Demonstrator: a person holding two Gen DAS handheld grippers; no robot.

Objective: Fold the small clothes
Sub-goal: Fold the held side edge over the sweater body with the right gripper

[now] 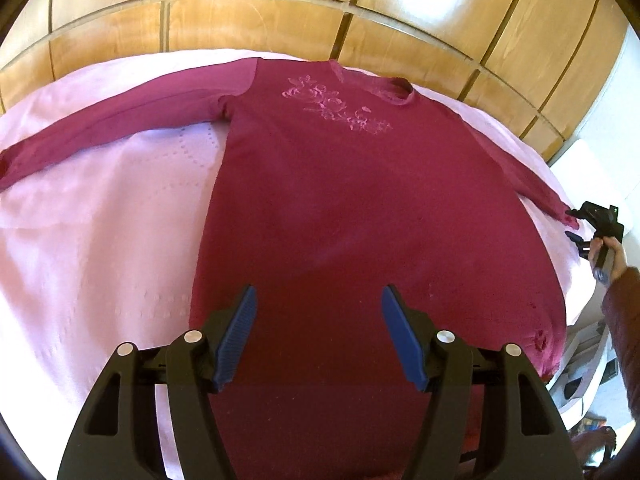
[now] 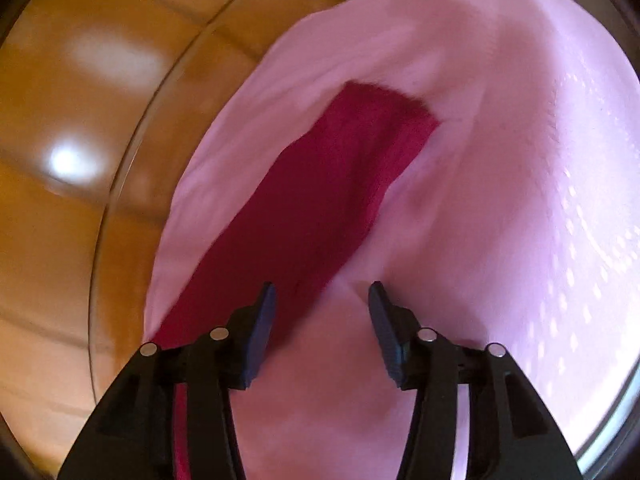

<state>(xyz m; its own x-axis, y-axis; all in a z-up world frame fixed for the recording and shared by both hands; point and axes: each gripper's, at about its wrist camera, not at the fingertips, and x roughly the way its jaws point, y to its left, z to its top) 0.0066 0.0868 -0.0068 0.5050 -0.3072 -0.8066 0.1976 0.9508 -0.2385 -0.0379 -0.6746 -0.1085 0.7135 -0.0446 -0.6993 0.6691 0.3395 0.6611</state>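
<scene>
A magenta long-sleeved top (image 1: 320,200) with pink floral embroidery (image 1: 336,106) lies flat, front up, on a pink cloth (image 1: 100,220), sleeves spread out. My left gripper (image 1: 316,312) is open above the top's lower hem. My right gripper (image 1: 574,224) shows small at the far right, open next to the right sleeve's cuff. In the right wrist view, the right gripper (image 2: 322,300) is open over the cloth, with the magenta sleeve (image 2: 320,200) just ahead and under its left finger.
Glossy wooden panels (image 1: 280,12) stand behind the cloth-covered surface. White furniture (image 1: 588,164) stands off the right edge. The person's hand and sleeve (image 1: 620,300) hold the right gripper there. The cloth bunches in folds (image 2: 460,160) near the sleeve.
</scene>
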